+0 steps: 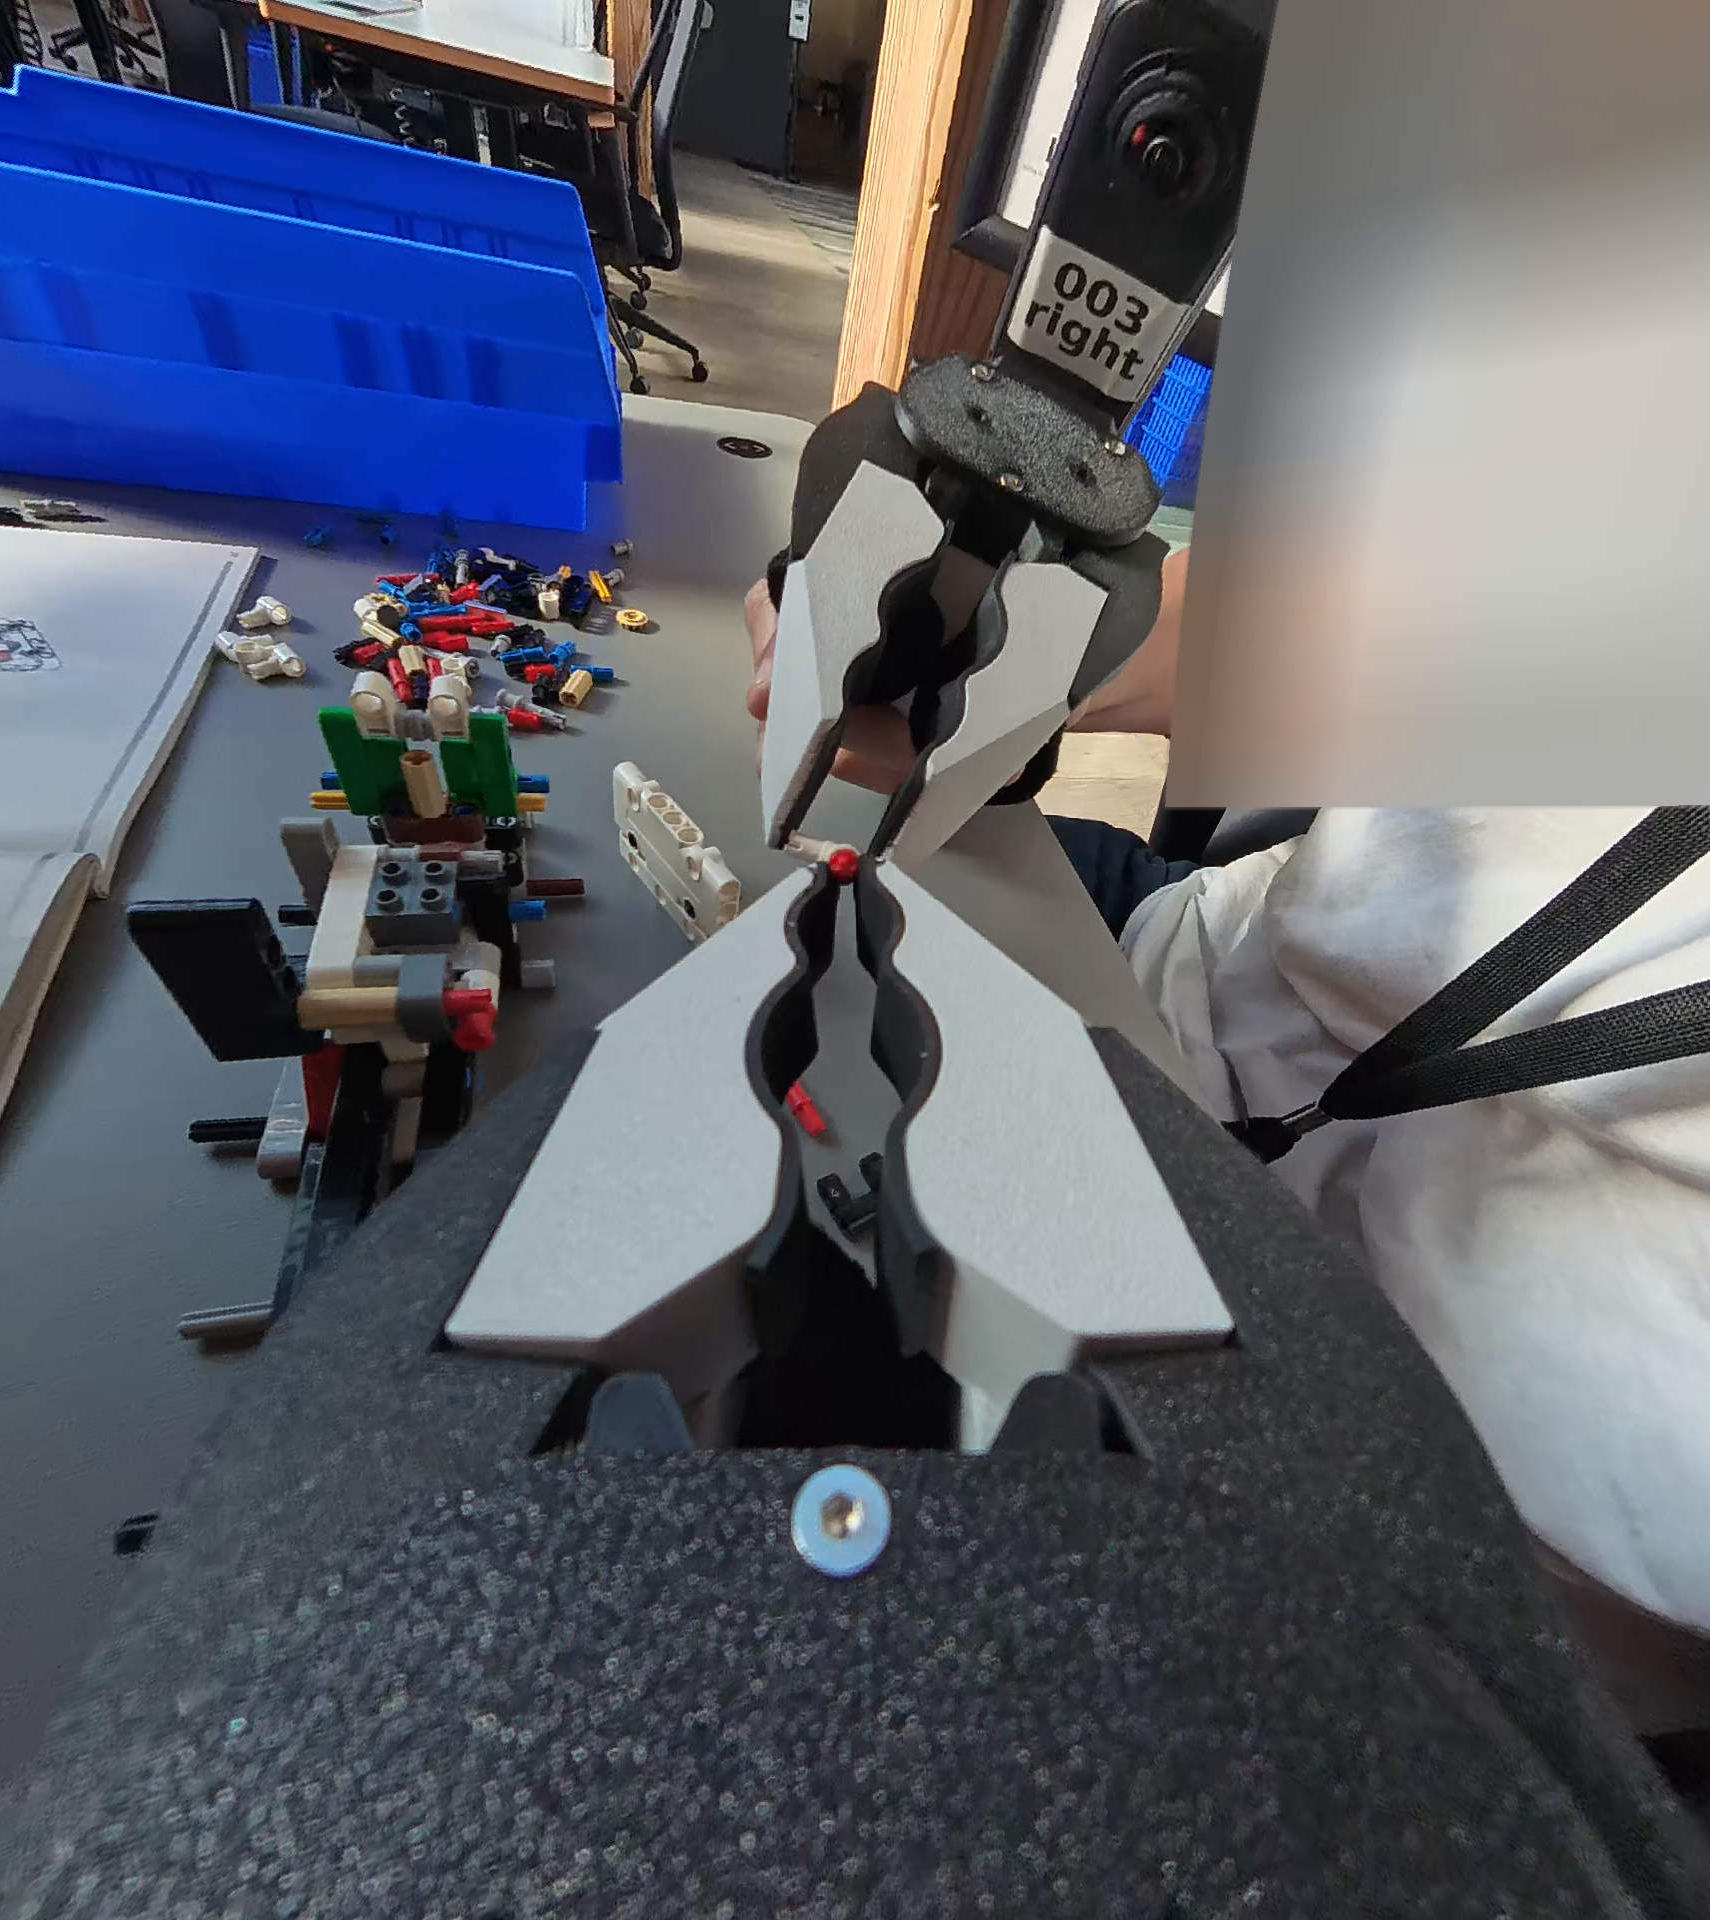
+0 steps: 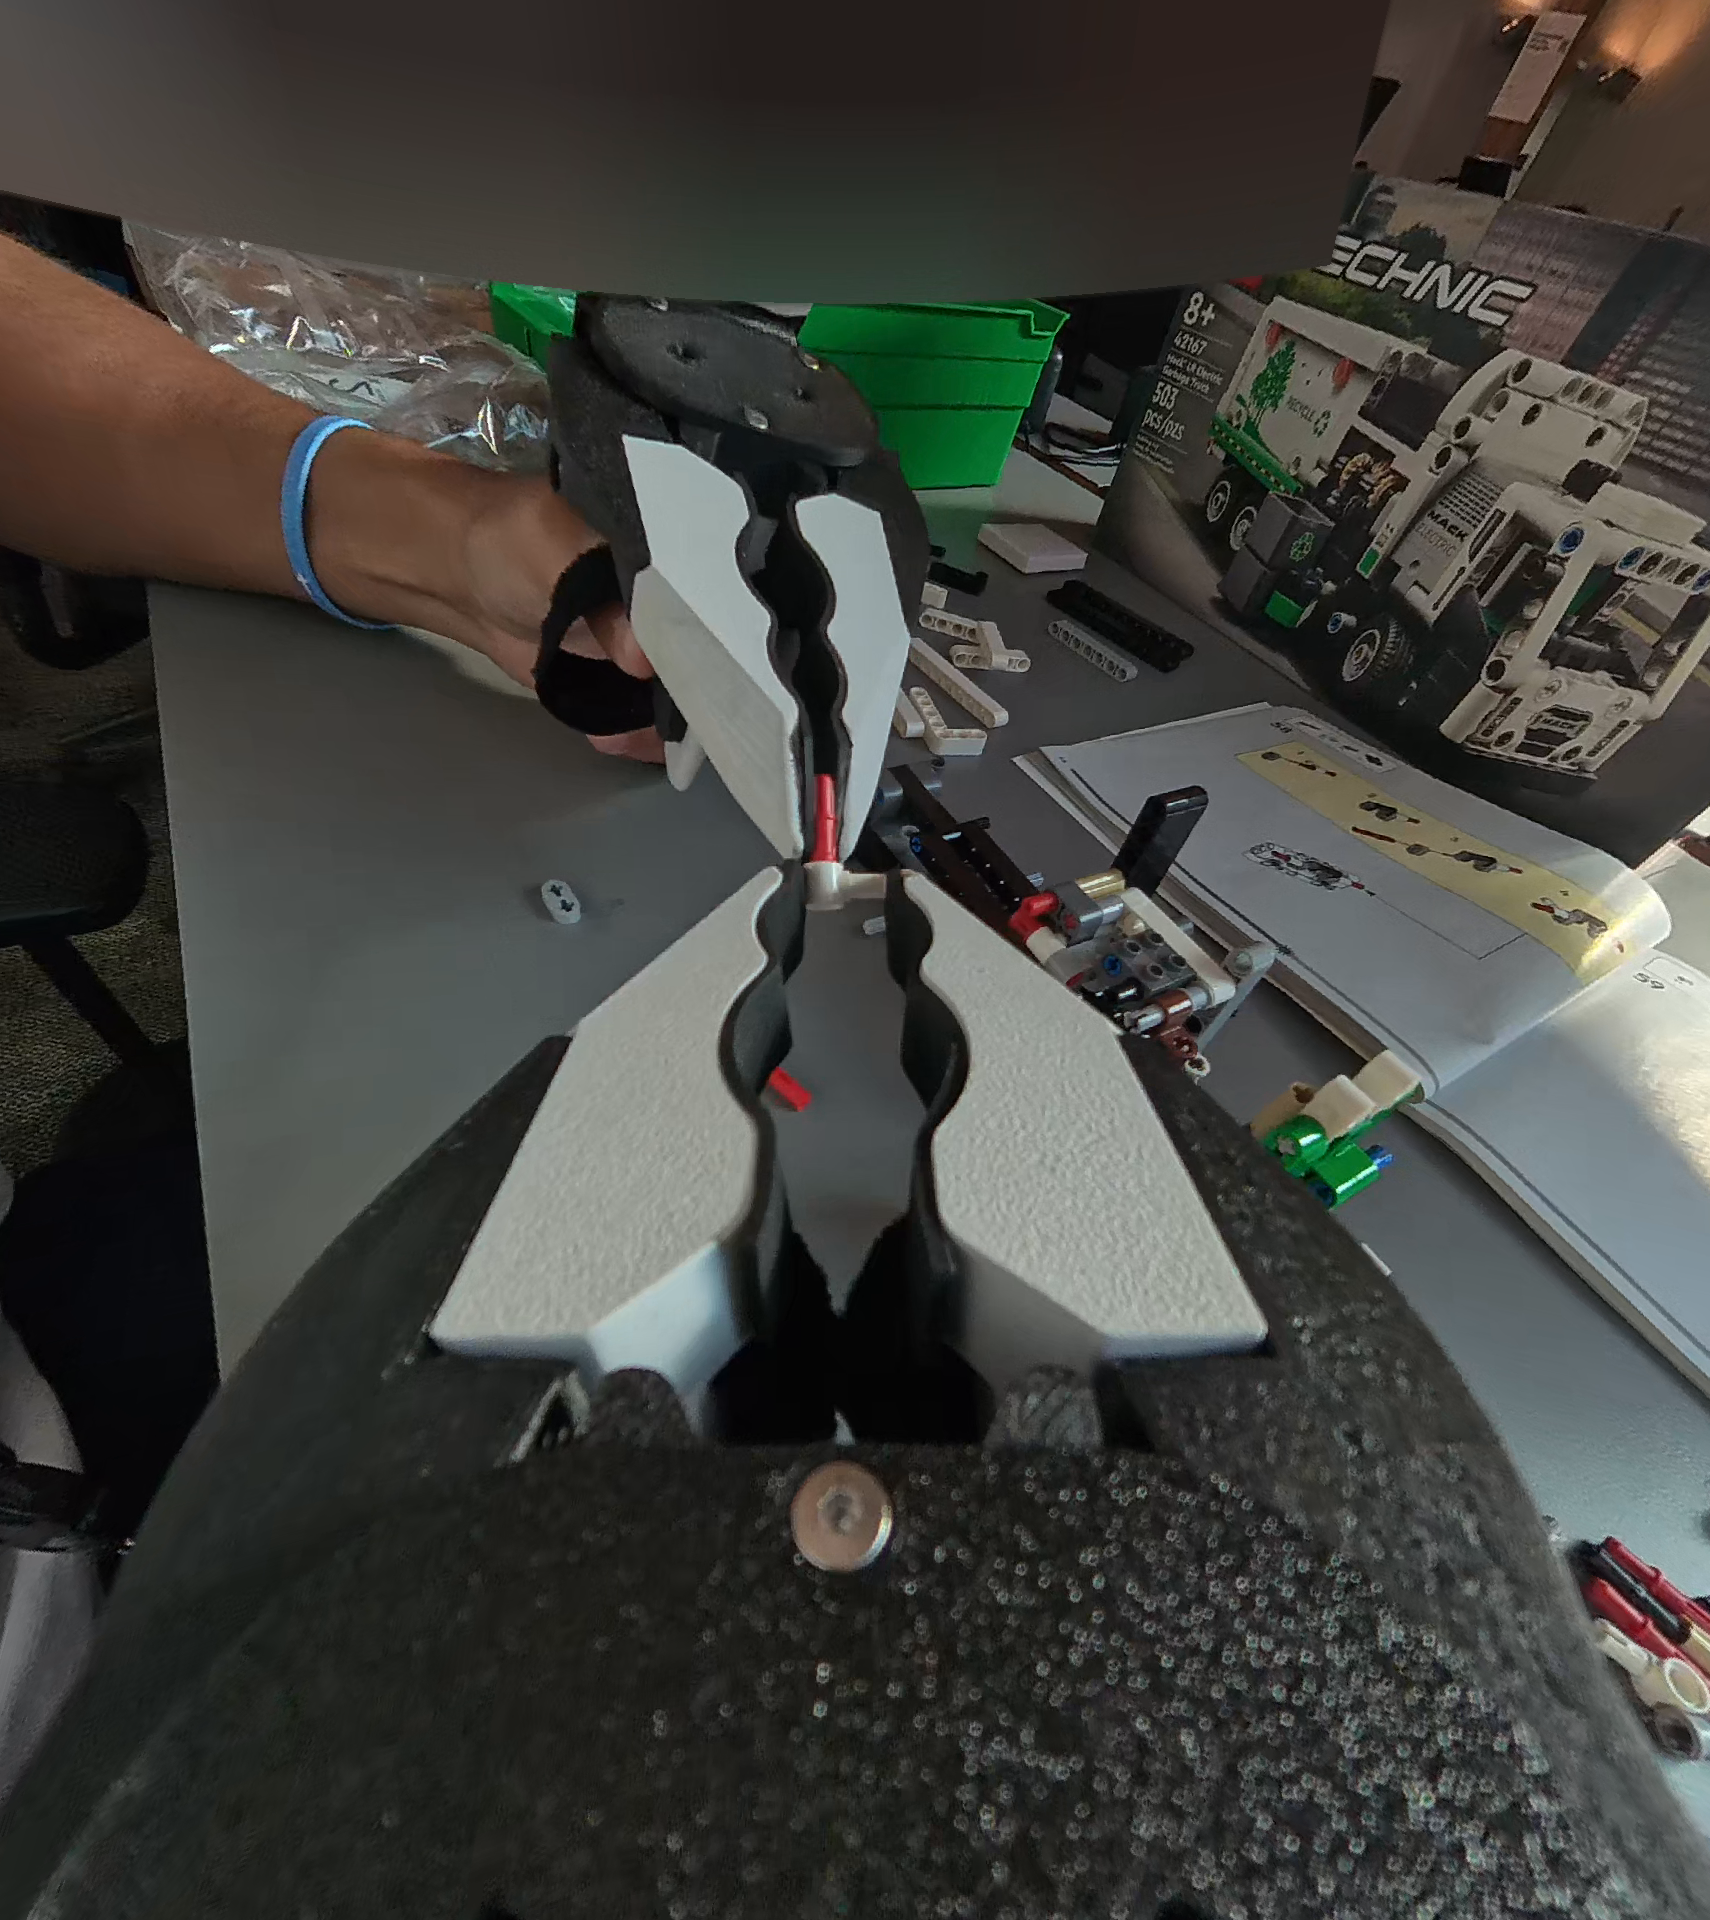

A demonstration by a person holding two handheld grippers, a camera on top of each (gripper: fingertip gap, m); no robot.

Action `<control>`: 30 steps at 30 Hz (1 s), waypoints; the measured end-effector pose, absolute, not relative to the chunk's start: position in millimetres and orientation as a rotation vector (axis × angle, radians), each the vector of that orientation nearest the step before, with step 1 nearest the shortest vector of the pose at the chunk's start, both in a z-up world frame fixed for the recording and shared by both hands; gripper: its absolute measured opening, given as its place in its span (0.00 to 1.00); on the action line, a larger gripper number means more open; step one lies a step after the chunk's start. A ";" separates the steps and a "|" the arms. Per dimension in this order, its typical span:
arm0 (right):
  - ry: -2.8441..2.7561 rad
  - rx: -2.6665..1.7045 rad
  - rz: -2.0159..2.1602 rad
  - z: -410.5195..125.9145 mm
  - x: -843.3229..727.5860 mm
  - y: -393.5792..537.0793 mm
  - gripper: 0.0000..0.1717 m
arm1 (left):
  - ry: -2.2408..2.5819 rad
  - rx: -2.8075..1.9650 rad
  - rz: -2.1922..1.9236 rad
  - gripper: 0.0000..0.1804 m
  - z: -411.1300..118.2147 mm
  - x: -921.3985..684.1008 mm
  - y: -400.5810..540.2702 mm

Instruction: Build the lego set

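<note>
Left gripper (image 1: 843, 871) clamped on a red axle (image 2: 823, 816), pads pressed to it. Right gripper (image 2: 843, 885) narrowly closed on a white connector (image 2: 830, 883), pinched at its ends. Axle tip seated in connector, both held above the grey table (image 2: 394, 810). Near: a brick assembly (image 1: 383, 935), loose pieces (image 1: 487, 634), booklet (image 2: 1402, 862).

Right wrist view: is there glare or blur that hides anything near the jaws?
Right wrist view: sun glare washes out the open booklet; the white connector at the fingertips is sharp. Left wrist view: even light, red pin crisp, edges bowed by the wide lens.
</note>
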State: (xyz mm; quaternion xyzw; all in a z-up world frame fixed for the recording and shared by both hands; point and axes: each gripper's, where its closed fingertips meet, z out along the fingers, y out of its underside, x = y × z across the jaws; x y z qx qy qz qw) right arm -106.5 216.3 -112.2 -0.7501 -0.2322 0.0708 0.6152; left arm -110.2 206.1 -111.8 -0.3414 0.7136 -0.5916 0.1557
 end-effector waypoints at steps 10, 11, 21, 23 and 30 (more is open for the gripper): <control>-0.566 -1.733 0.078 -115.7 -104.9 217.8 0.08 | 2.066 -0.989 -1.655 0.01 -115.6 -109.4 208.6; -0.575 -1.738 0.044 -117.5 -104.4 218.9 0.08 | 2.070 -0.979 -1.620 0.02 -117.0 -108.9 210.2; -0.573 -1.762 -0.009 -121.6 -99.3 218.6 0.08 | 2.022 -0.961 -1.623 0.01 -112.1 -107.1 214.5; -0.576 -1.757 0.003 -120.6 -101.0 217.6 0.08 | 2.036 -0.953 -1.631 0.01 -111.4 -108.7 213.0; -0.587 -1.761 0.003 -121.2 -103.8 216.5 0.08 | 2.060 -0.946 -1.646 0.01 -112.0 -111.4 210.5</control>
